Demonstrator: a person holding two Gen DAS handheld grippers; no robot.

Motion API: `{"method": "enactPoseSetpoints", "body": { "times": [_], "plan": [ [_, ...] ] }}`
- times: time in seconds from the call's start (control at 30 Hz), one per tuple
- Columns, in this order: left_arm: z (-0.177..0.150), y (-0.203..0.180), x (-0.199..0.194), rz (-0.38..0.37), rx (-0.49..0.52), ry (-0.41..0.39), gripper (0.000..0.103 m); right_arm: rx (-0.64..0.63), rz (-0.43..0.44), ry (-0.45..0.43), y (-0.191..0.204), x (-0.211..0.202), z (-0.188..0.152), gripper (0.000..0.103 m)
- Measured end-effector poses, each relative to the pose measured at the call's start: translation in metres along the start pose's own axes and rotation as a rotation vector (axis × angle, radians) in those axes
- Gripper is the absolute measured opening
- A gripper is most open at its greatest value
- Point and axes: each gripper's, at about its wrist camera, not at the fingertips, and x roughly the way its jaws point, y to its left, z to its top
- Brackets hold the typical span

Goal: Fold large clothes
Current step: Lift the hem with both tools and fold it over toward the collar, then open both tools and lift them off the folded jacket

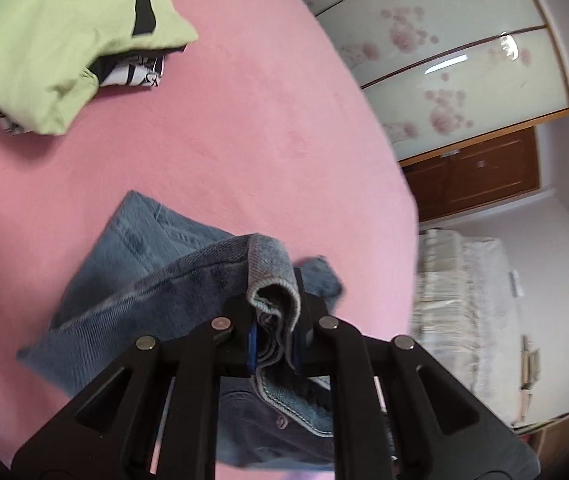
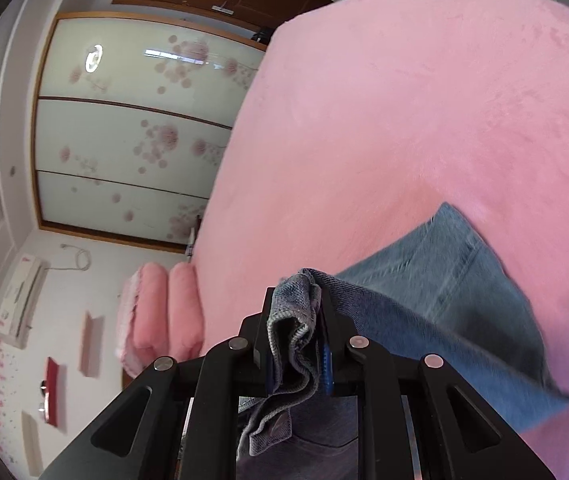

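Blue denim jeans (image 1: 152,272) hang over the pink bed (image 1: 244,120), lifted between both grippers. In the left wrist view my left gripper (image 1: 274,300) is shut on a bunched fold of the jeans' hem edge, and the cloth trails left and down from it. In the right wrist view my right gripper (image 2: 296,312) is shut on another bunched edge of the jeans (image 2: 444,300), whose fabric stretches off to the right above the bed (image 2: 404,120). Both views are motion-blurred.
A light green garment (image 1: 56,40) lies folded over black-and-white clothes at the bed's far left. Pink pillows (image 2: 164,312) sit at the bed's end. Flower-patterned wardrobe doors (image 1: 444,52) and a brown door (image 1: 476,168) stand beyond the bed edge.
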Motion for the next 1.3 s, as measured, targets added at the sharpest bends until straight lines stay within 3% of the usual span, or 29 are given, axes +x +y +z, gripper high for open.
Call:
{"method": "enactPoseSetpoints", "body": {
  "times": [0.27, 0.4, 0.47, 0.53, 0.6, 0.67, 0.7, 0.77, 0.83, 1.0, 1.1, 1.17, 1.3],
  "plan": [
    [0.032, 0.013, 0.124, 0.124, 0.083, 0.046, 0.009, -0.058, -0.175, -0.043, -0.035, 0.092, 0.020, 0.017],
    [0.037, 0.014, 0.154, 0.268, 0.103, 0.067, 0.011, -0.063, -0.301, -0.010, -0.040, 0.115, 0.025, 0.026],
    [0.037, 0.012, 0.158, 0.301, 0.128, 0.088, 0.020, -0.118, -0.321, -0.017, -0.030, 0.111, 0.028, 0.044],
    [0.036, 0.008, 0.156, 0.308, 0.156, 0.117, 0.036, -0.218, -0.351, -0.053, -0.015, 0.100, 0.033, 0.045],
    [0.030, -0.001, 0.144, 0.348, 0.224, 0.104, 0.045, -0.296, -0.399, -0.060, -0.004, 0.088, 0.034, 0.052],
    [0.018, -0.011, 0.124, 0.415, 0.320, 0.067, 0.056, -0.349, -0.433, -0.043, 0.001, 0.073, 0.033, 0.072],
    [0.012, -0.014, 0.116, 0.465, 0.370, 0.052, 0.063, -0.364, -0.439, -0.030, 0.004, 0.066, 0.032, 0.072],
    [0.005, -0.012, 0.105, 0.534, 0.426, 0.059, 0.063, -0.390, -0.458, 0.008, -0.003, 0.053, 0.027, 0.072],
    [-0.006, 0.002, 0.100, 0.580, 0.446, 0.124, 0.063, -0.400, -0.510, 0.042, -0.016, 0.039, 0.021, 0.072],
    [-0.023, 0.044, 0.087, 0.627, 0.395, 0.215, 0.063, -0.455, -0.564, 0.183, -0.049, 0.021, -0.013, 0.072],
    [-0.034, 0.062, 0.083, 0.592, 0.379, 0.244, 0.063, -0.481, -0.583, 0.238, -0.062, 0.019, -0.034, 0.071],
    [-0.042, 0.070, 0.084, 0.597, 0.395, 0.261, 0.063, -0.468, -0.552, 0.283, -0.072, 0.017, -0.046, 0.052],
    [-0.053, 0.076, 0.087, 0.616, 0.447, 0.275, 0.063, -0.527, -0.563, 0.294, -0.075, 0.014, -0.067, 0.034]
  ]
}}
